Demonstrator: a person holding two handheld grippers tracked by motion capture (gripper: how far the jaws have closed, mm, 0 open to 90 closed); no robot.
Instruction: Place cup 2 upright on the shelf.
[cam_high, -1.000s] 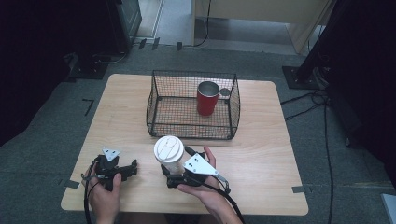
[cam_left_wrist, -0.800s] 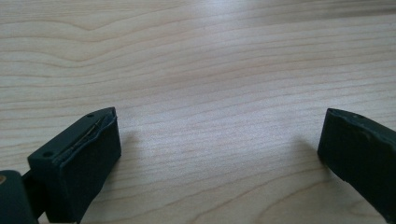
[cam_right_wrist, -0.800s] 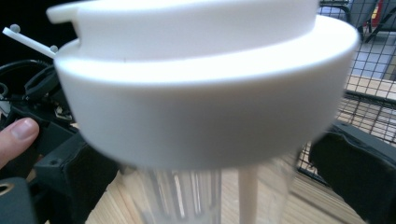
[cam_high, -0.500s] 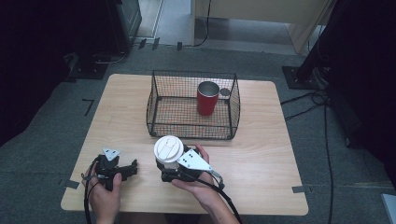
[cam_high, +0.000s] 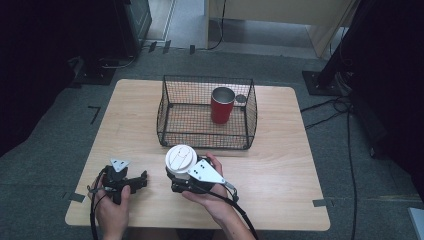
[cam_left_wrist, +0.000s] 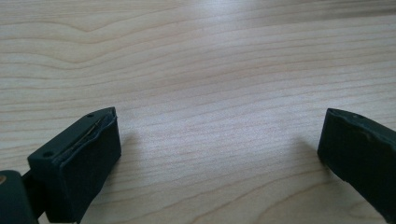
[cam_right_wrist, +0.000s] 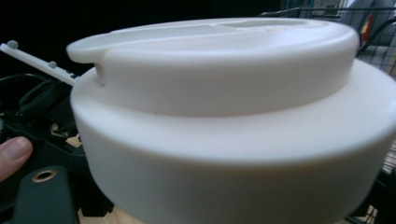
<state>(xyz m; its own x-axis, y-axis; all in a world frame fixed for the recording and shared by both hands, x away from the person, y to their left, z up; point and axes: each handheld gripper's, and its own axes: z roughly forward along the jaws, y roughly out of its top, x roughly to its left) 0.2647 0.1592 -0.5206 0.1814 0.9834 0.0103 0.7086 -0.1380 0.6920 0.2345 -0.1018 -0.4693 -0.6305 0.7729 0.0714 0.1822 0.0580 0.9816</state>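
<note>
High view: a wire basket (cam_high: 206, 112) sits at centre frame on a wooden table (cam_high: 280, 165), holding an upright red cup (cam_high: 221, 105). Lower centre, the right gripper (cam_high: 180, 179) grips a white-lidded cup (cam_high: 180, 160); lower left, the left gripper (cam_high: 136, 182) rests. Left gripper view: jaws wide apart over bare table (cam_left_wrist: 210, 70), holding nothing. Right gripper view: the white lid (cam_right_wrist: 224, 112) looms close; I cannot tell the jaw gap here.
</note>
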